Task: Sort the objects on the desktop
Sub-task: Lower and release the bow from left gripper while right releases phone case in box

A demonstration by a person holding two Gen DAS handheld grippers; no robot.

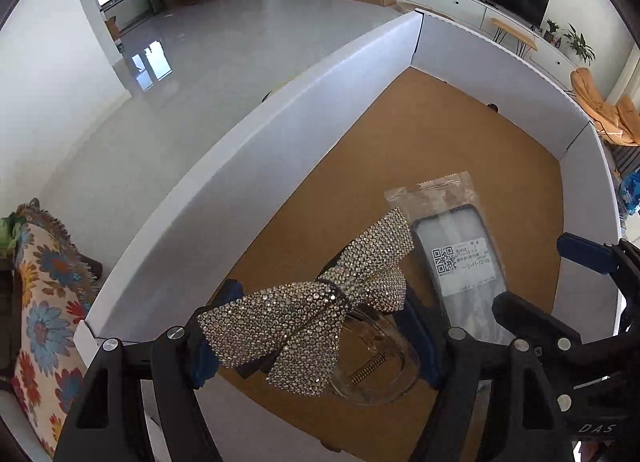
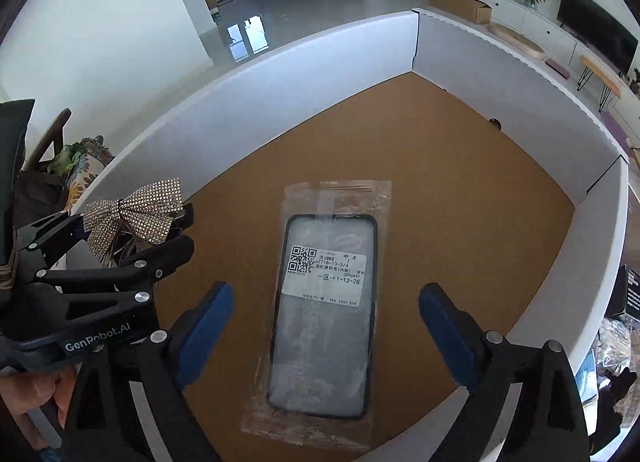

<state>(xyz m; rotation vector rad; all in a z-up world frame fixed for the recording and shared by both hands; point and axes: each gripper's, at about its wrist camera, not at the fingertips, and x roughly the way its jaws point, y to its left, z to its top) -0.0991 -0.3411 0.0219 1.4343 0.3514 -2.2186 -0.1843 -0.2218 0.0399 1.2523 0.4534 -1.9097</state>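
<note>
Rhinestone bow clip point(image 1: 320, 302) pinched in my left gripper point(image 1: 316, 338) at lower centre, right gripper point(image 2: 326, 334) tilted steeply down, jaws spread, straddling the bagged phone case point(image 2: 324, 302), untouched.

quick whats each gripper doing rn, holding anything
left gripper: closed on the rhinestone bow hair clip.
right gripper: open, empty, above the bagged phone case.

Your left gripper point(image 1: 316, 326) points steeply down, its jaws closed on the rhinestone bow clip point(image 1: 316, 302). Your right gripper point(image 2: 326, 334) also tilts steeply down just beside it, its jaws spread wide with nothing pressed between the blue pads point(image 2: 206, 326).
</note>
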